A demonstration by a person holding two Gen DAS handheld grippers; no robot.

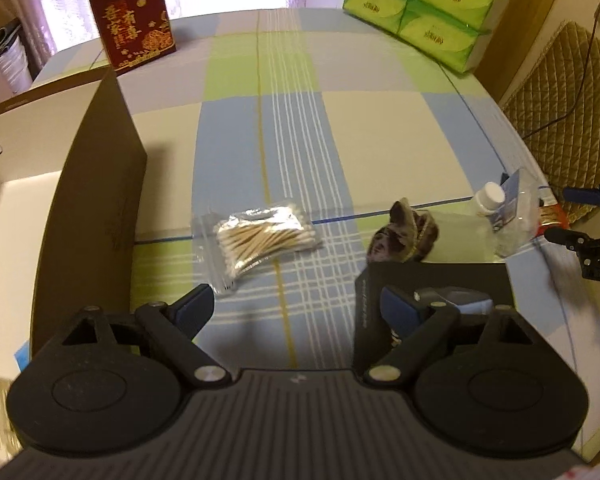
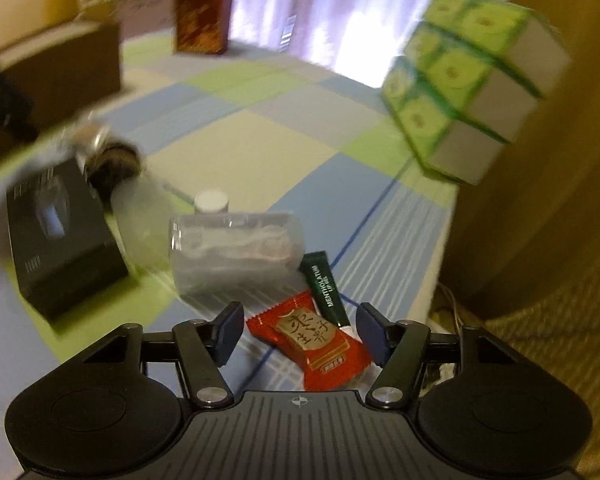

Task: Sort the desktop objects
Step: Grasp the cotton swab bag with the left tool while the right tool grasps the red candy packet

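The checked tablecloth [image 1: 380,128] is seen bare at centre. Only the left view shows the open cardboard box [image 1: 96,168] and cotton-swab bag [image 1: 260,236]. The left gripper [image 1: 296,308] is spread wide, empty. The right gripper [image 2: 300,328] (open, nothing clamped) straddles a red sachet [image 2: 320,344] beside a green tube [image 2: 324,288] near the table edge.

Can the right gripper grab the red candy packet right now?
Probably yes. The right gripper is open, with the red candy packet lying between its fingers and nothing covering it. The green lip gel tube lies just beyond it, though.
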